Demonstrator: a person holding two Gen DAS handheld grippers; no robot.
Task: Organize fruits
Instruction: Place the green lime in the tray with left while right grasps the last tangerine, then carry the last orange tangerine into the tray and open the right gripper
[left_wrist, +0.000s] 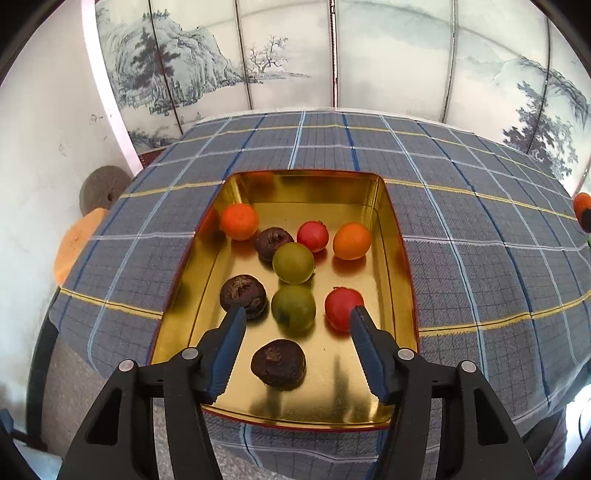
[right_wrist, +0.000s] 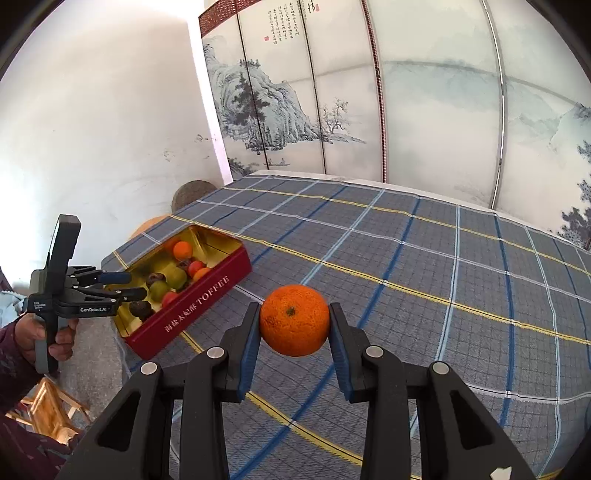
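The right gripper (right_wrist: 293, 325) pinches an orange (right_wrist: 294, 319) above the checked cloth (right_wrist: 424, 295). The left gripper (left_wrist: 295, 314) hangs open and empty over the gold tin (left_wrist: 391, 229) of fruit. The tin's near rim is partly hidden behind its fingers (left_wrist: 229, 343), and an orange blob (left_wrist: 583, 206) cut off at the left view's edge is probably that same orange.

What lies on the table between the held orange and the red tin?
Only bare plaid cloth, seen in the right wrist view, lies between the orange in the right hand-held gripper and the red tin.
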